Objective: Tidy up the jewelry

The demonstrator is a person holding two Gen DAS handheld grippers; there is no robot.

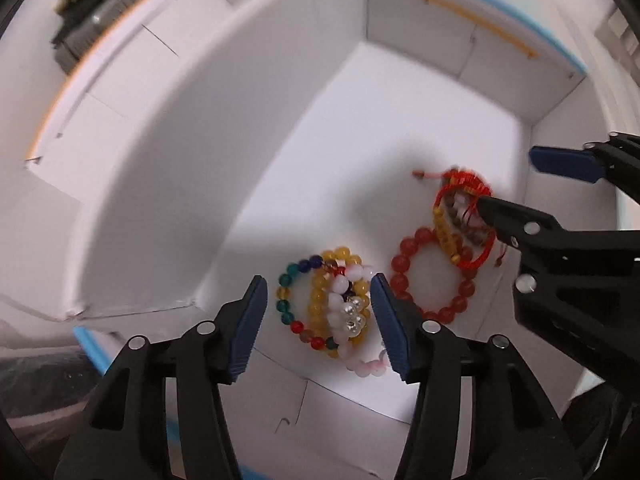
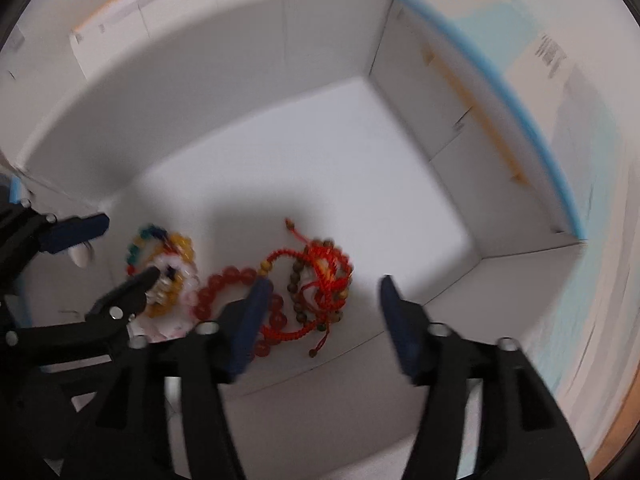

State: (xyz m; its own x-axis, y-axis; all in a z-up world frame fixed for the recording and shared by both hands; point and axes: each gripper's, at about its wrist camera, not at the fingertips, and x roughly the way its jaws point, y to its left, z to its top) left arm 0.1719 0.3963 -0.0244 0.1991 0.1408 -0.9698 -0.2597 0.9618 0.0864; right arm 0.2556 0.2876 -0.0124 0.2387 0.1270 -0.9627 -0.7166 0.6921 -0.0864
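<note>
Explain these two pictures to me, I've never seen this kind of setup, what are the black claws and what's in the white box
The black claws are two-finger grippers that a person holds, one in each hand, each carrying a fisheye camera looking along its fingers. One picture comes from the left gripper, the other from the right gripper. Both look down into a white cardboard box. On its floor lie a pile of multicoloured, yellow and pink bead bracelets, a red bead bracelet and a red woven cord bracelet tangled with brown beads. Both grippers are open and hold nothing.

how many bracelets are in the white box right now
At least 6, possibly more hidden: multicolour bracelet, yellow bracelet and pink-white bracelet piled left; red bead bracelet, red cord bracelet, brown bead bracelet tangled right.
</note>
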